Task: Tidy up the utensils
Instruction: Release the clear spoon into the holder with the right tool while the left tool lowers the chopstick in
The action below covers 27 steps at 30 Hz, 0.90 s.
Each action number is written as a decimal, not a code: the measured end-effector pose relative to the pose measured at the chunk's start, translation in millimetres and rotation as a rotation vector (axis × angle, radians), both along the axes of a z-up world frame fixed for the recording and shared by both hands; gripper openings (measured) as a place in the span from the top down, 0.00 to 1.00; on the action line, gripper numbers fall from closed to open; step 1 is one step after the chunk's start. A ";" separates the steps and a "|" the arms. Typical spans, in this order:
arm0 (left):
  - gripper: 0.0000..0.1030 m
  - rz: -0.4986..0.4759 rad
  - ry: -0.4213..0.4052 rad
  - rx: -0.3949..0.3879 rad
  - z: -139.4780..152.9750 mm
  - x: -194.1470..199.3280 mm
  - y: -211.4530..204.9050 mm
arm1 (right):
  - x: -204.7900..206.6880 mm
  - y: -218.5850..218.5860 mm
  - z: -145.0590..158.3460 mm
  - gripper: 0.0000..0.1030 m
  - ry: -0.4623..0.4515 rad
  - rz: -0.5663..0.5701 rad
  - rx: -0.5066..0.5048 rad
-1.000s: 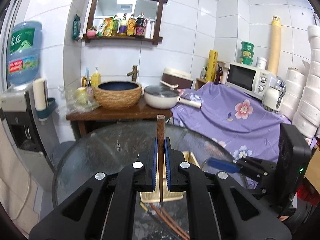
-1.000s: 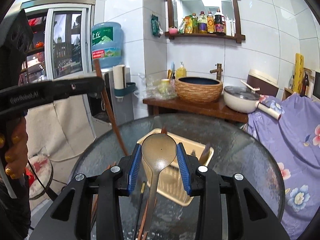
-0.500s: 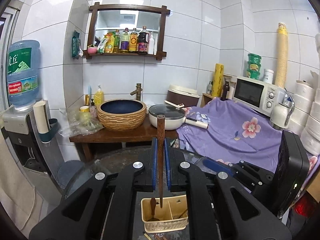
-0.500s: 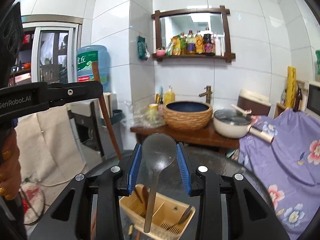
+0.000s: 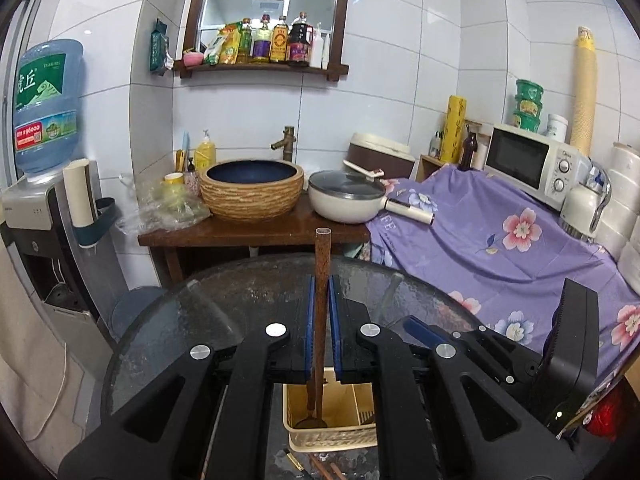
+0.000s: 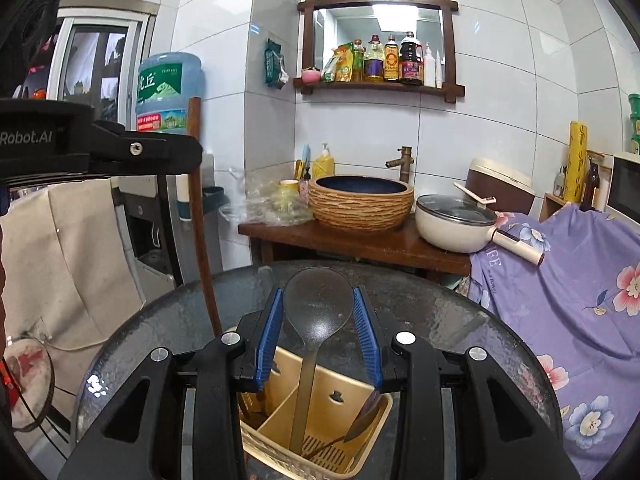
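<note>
Placement is the step in hand: left tool (image 5: 319,320) clamps a dark wooden-handled utensil (image 5: 322,264) upright and right tool (image 6: 320,336) grips a translucent grey spoon (image 6: 314,304) by its bowl, both poised over the divided yellow caddy (image 6: 320,432) on the glass worktop (image 6: 460,320), needing aligned lowering, then release

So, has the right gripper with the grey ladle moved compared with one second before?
Yes. The right gripper carried the ladle back from the sink counter; its handle now hangs over the yellow basket.
</note>
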<state>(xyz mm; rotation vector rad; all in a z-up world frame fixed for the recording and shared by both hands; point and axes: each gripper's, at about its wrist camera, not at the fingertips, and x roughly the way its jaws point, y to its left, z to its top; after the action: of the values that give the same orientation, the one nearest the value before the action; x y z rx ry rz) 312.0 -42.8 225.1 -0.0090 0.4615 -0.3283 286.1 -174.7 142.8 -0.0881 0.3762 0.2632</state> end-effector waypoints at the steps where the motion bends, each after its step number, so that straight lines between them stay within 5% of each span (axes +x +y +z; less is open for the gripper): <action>1: 0.93 -0.001 0.009 0.003 -5.5 0.5 -0.9 | -2.2 1.8 -4.5 0.66 -0.003 0.001 -0.009; 10: 0.93 0.009 0.091 0.015 -52.3 8.9 -0.1 | -9.5 10.1 -25.3 0.66 0.002 0.005 -0.082; 22: 0.93 0.004 0.136 0.031 -76.5 11.9 1.6 | -17.6 19.6 -39.0 0.65 0.013 0.020 -0.149; 27: 0.93 0.003 0.108 0.046 -73.6 5.0 3.0 | -25.0 18.2 -37.1 0.48 -0.007 0.026 -0.139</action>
<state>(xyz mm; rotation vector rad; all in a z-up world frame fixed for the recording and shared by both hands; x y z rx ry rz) 317.0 -39.7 151.5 0.0172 0.5762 -0.3151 261.1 -156.5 105.7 -0.2310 0.3868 0.2620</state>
